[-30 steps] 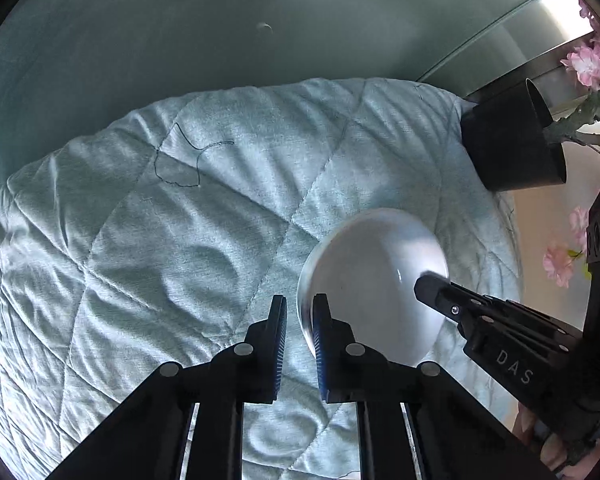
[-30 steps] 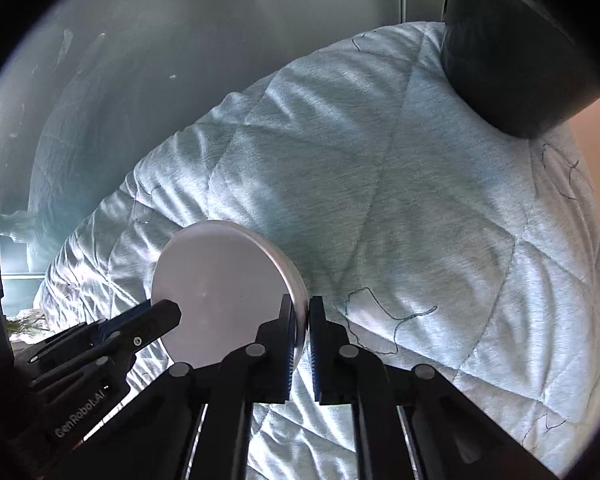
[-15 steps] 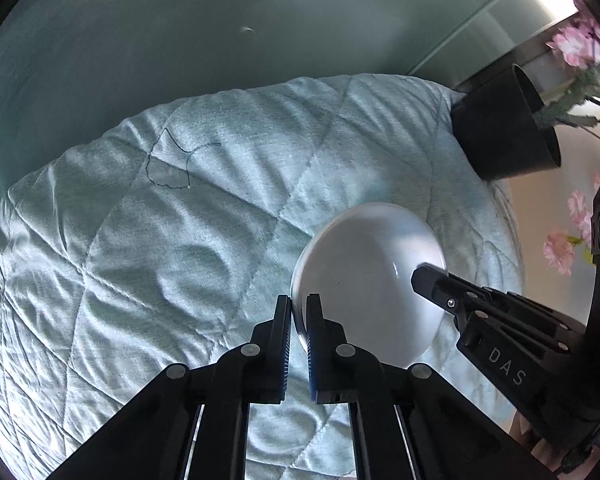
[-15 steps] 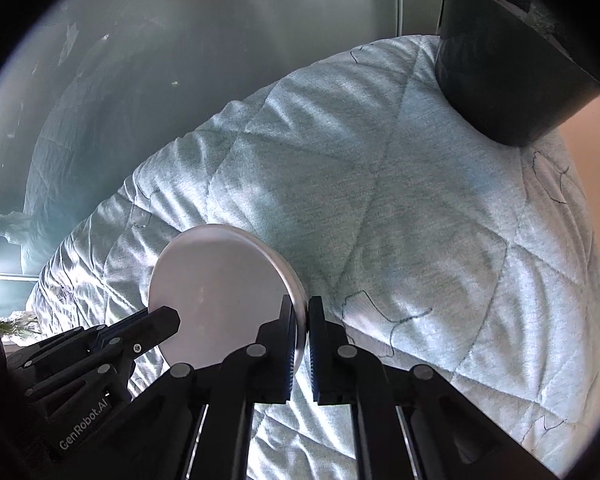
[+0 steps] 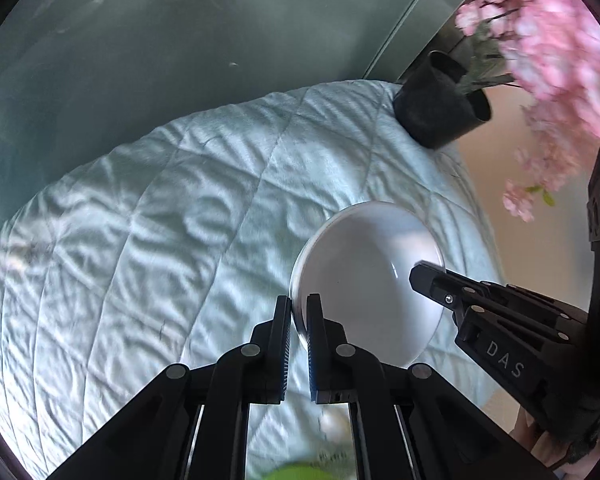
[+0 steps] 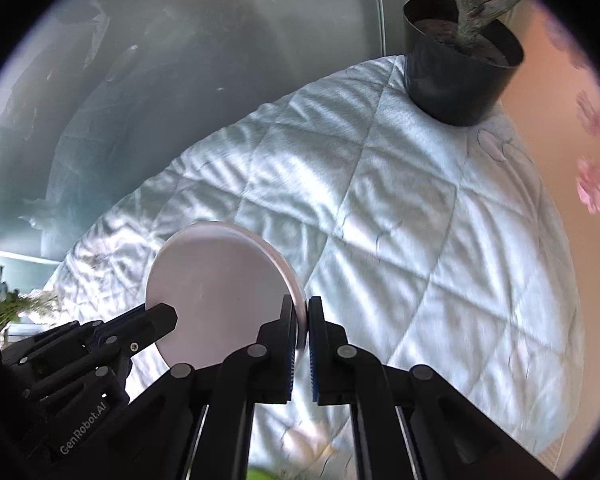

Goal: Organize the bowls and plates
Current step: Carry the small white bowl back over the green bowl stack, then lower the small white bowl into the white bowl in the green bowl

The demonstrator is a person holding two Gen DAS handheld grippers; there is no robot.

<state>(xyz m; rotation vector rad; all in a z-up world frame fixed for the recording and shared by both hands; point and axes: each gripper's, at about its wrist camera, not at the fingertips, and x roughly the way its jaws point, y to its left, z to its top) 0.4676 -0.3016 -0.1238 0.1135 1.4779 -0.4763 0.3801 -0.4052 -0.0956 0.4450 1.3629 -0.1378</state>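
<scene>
Plate (image 5: 364, 280) and both grippers have risen together in the last second: the quilt (image 5: 180, 216) that filled the views a moment ago now lies further below, and more of the black pot (image 6: 460, 84) and its pink blossoms (image 5: 548, 52) has come into sight. The left gripper (image 5: 299, 320), whose jaws have just been closing from a wider gap, now pinches the plate's near rim between its blue pads. The right gripper (image 6: 301, 322) pinches the opposite rim, its jaws pressed nearly together on the thin edge, as it did a second ago. That likely means the pickup is done and the plate is being carried toward wherever it is to be stacked; no stack or rack shows in either view.

The plate is a plain white, round, shallow dish with a low raised rim and a smooth, slightly glossy face, empty and clean as far as can be seen. It hangs clear of the quilt, held at two opposite points and tilted, so one view shows its face and the other its underside.
</scene>
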